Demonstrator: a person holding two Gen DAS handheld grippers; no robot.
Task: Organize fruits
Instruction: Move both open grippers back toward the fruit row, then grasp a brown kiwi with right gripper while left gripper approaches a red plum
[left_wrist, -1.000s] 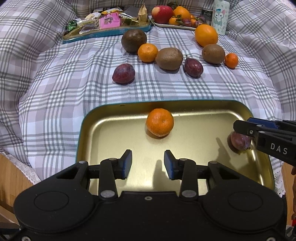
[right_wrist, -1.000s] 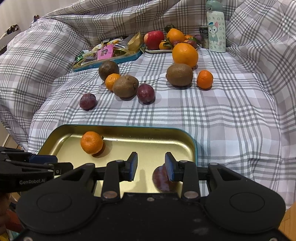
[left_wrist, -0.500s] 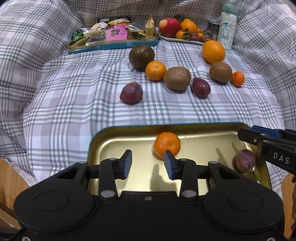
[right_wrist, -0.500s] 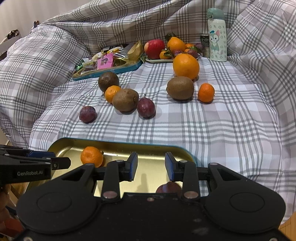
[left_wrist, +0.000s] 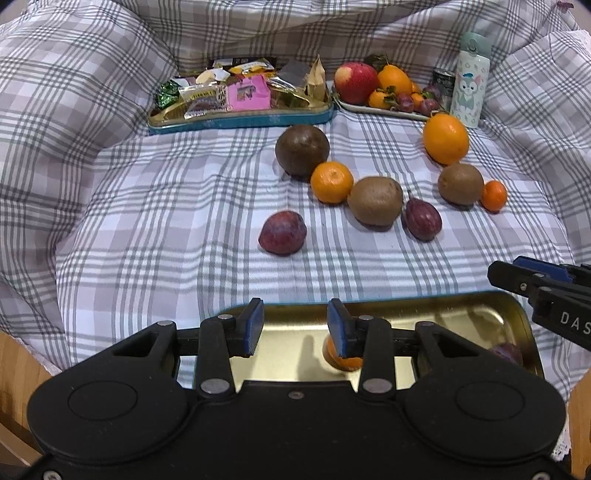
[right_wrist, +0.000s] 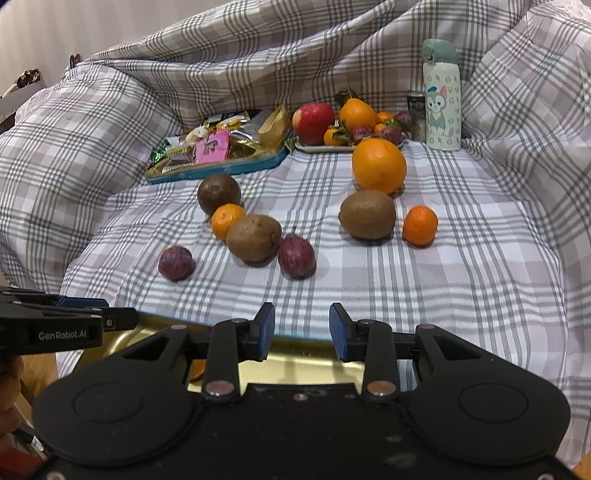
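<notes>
A gold tray (left_wrist: 461, 314) with a teal rim lies at the near edge of the checked cloth. It holds a mandarin (left_wrist: 349, 363), half hidden behind my left gripper's finger, and a plum (left_wrist: 508, 352). My left gripper (left_wrist: 295, 326) hovers over the tray's far rim, jaws slightly apart and empty. My right gripper (right_wrist: 301, 330) hovers over the same rim further right, narrowly parted, nothing between its pads. Loose on the cloth beyond lie a plum (left_wrist: 282, 232), a mandarin (left_wrist: 331, 182), a kiwi (left_wrist: 375, 200), a second plum (left_wrist: 423, 219) and a big orange (left_wrist: 446, 138).
A second kiwi (left_wrist: 460, 183), a small mandarin (left_wrist: 494, 195) and a dark round fruit (left_wrist: 302, 149) also lie loose. At the back stand a snack tin (left_wrist: 240, 118), a plate of fruit (left_wrist: 384, 109), a can (left_wrist: 443, 83) and a cartoon bottle (left_wrist: 471, 81). Bunched cloth rises on both sides.
Both grippers have drawn back and up from the tray, which now sits low in both views. The mandarin and plum stay in it. Jaw gaps look unchanged.
</notes>
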